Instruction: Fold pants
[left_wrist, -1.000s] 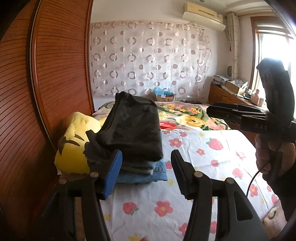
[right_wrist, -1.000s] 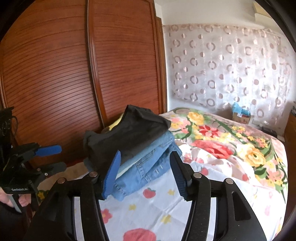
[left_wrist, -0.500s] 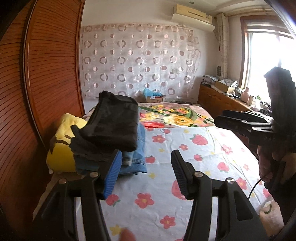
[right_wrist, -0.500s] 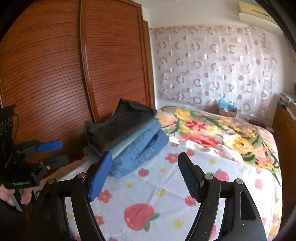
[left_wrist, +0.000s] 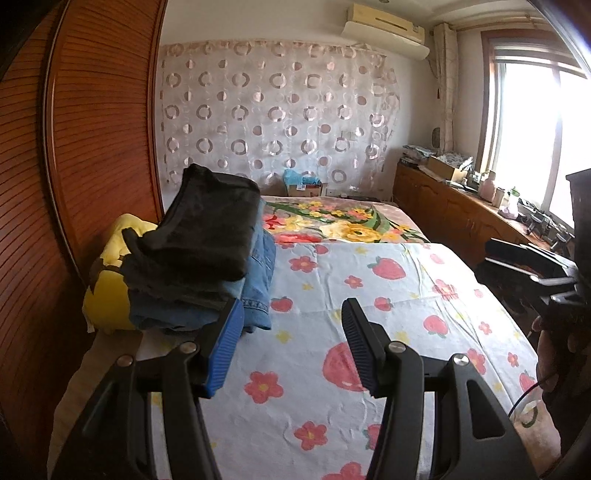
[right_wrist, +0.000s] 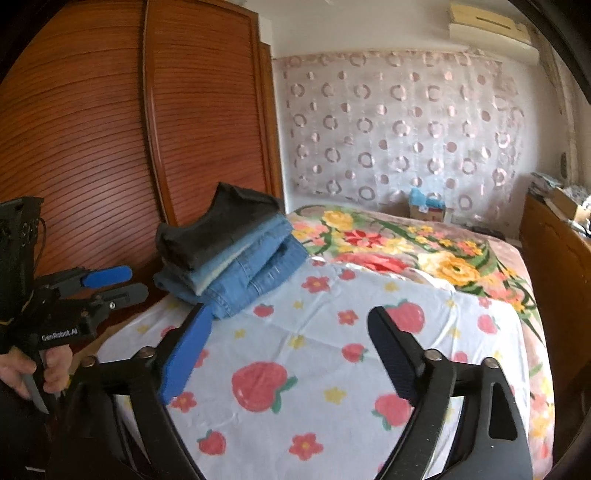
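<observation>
A stack of folded pants (left_wrist: 207, 258) lies at the left side of the bed, black pants on top of blue jeans; it also shows in the right wrist view (right_wrist: 236, 258). My left gripper (left_wrist: 291, 332) is open and empty, held just right of and nearer than the stack. My right gripper (right_wrist: 288, 347) is open and empty, above the strawberry sheet in front of the stack. Each gripper shows at the edge of the other's view: the right one (left_wrist: 517, 258) and the left one (right_wrist: 110, 282).
The bed has a white strawberry-and-flower sheet (left_wrist: 369, 332) over a floral quilt (left_wrist: 343, 221). A yellow plush toy (left_wrist: 107, 280) lies left of the stack. A wooden wardrobe (right_wrist: 110, 147) stands along the left. A wooden cabinet (left_wrist: 461, 218) with clutter runs under the window.
Both grippers have drawn back from the stack of pants, which now looks smaller and farther. The right gripper's jaws have spread wider. The stack has not moved.
</observation>
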